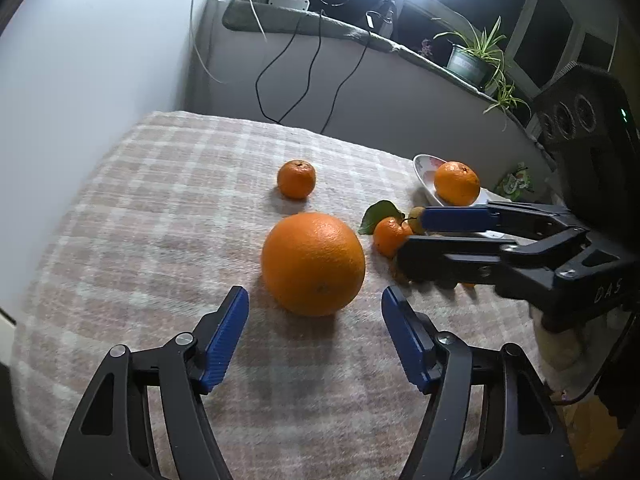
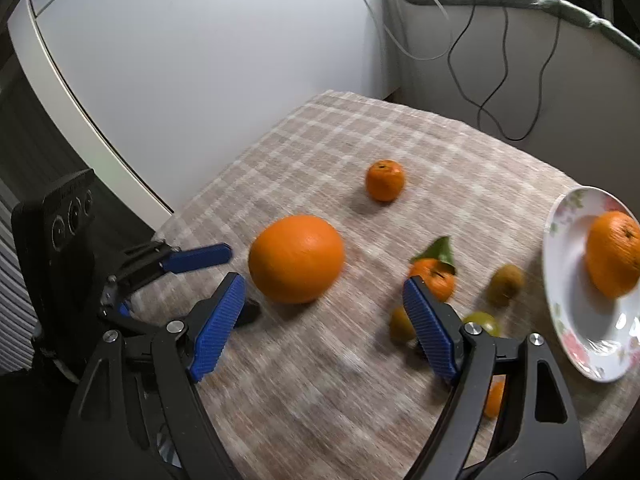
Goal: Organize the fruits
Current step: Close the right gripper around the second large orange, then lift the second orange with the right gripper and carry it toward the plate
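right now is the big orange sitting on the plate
No, the big orange rests on the checked cloth in front of the open left gripper, while the plate holds a different, smaller orange.

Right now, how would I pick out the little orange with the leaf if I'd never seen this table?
Start at the flowered plate on the checked cloth. Just beside it, toward the big orange, lies the leafy mandarin among small greenish fruits. It alone carries a green leaf on its stem.
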